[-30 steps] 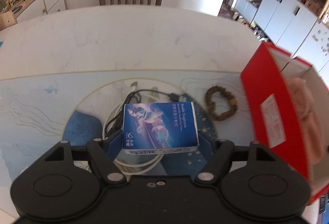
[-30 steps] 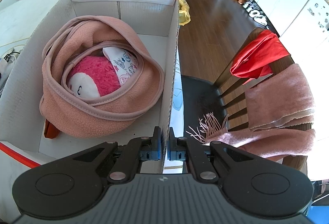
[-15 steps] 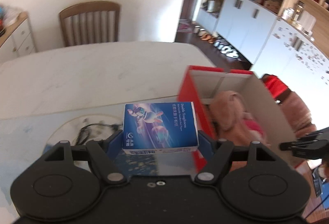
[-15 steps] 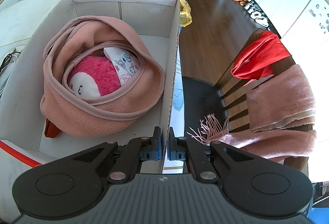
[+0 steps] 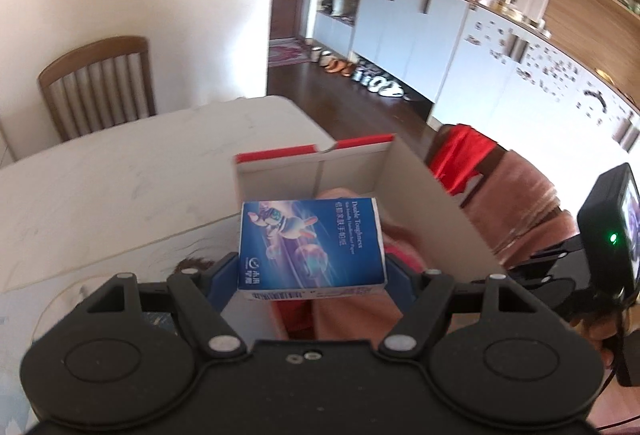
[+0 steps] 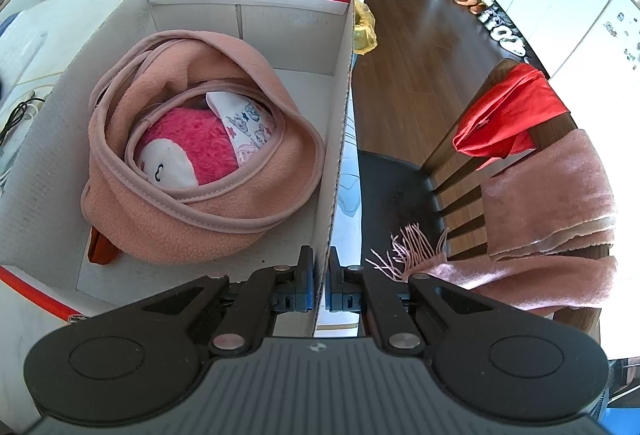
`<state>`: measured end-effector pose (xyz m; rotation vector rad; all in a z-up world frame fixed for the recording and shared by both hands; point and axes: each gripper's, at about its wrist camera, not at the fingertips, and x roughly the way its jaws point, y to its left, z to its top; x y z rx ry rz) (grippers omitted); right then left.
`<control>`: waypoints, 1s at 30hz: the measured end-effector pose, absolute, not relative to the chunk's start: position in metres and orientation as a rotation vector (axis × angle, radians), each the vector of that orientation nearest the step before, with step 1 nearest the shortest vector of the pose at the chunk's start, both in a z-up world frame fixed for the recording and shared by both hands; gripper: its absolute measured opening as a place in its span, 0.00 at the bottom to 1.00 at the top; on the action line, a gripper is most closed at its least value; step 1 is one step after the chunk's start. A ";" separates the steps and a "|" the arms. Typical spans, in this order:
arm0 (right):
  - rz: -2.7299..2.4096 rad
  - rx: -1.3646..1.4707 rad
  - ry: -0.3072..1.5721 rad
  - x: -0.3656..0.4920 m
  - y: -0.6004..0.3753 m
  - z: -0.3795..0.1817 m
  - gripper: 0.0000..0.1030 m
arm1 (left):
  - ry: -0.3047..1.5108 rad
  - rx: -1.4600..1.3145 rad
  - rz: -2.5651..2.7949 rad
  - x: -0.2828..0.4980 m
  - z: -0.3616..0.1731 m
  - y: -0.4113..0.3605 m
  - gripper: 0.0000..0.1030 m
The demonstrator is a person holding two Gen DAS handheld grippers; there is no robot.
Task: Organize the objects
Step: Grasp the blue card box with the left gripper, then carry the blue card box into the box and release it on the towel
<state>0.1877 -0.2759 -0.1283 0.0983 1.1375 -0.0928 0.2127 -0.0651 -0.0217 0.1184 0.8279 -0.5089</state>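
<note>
Since a second ago the left gripper (image 5: 312, 267) has carried the blue tissue pack (image 5: 312, 245) up off the surface and over the red-and-white box (image 6: 244, 15), jaws pinching the pack's 2 ends. Right gripper (image 6: 318, 285) has its jaws pressed together on the box wall. Already inside: pink fleece (image 6: 192, 223) and plush toy (image 6: 188, 155). Pack isn't dropped in yet, and the cable (image 6: 18, 113) is still outside the box.

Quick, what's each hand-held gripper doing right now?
Left hand-held gripper: closed on the blue tissue pack.
Right hand-held gripper: closed on the cardboard box wall.
</note>
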 end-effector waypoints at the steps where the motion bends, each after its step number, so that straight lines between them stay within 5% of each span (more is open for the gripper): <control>1: -0.091 0.095 1.135 0.187 -0.276 -0.128 0.04 | 0.826 0.127 -0.518 0.214 -0.022 -0.072 0.72; 30: -0.051 0.097 1.123 0.184 -0.280 -0.131 0.04 | 0.955 0.334 -0.519 0.272 -0.081 -0.174 0.72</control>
